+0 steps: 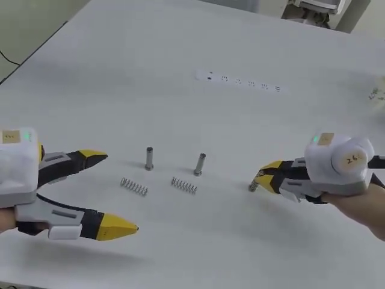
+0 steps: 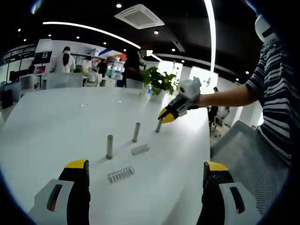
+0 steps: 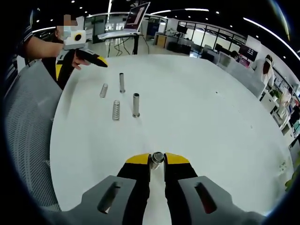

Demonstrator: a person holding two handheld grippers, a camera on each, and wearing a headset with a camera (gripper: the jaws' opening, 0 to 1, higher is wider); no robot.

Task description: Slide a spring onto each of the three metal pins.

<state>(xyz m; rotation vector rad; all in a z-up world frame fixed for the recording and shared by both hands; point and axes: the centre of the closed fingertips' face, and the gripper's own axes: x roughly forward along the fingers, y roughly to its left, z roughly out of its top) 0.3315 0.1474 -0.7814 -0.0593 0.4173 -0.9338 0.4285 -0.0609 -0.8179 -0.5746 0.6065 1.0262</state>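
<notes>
Two bare metal pins [image 1: 149,158] [image 1: 200,164] stand upright mid-table. In front of them lie two loose springs [image 1: 133,186] [image 1: 183,185]. My right gripper [image 1: 260,179] is shut on a third spring [image 3: 153,160], which sits around the top of the third pin [image 3: 158,156], also seen as a short grey stub [image 1: 253,186]. My left gripper [image 1: 114,192] hovers open and holds nothing, left of the springs. In the left gripper view the nearer spring [image 2: 121,174] lies just beyond the spread jaws, with a pin [image 2: 109,146] behind it.
A white power strip [image 1: 237,81] lies flat farther back on the white table [image 1: 180,48]. Behind the table are office desks, a plant [image 2: 161,79] and several people. A person's striped sleeve [image 2: 269,93] is at the right.
</notes>
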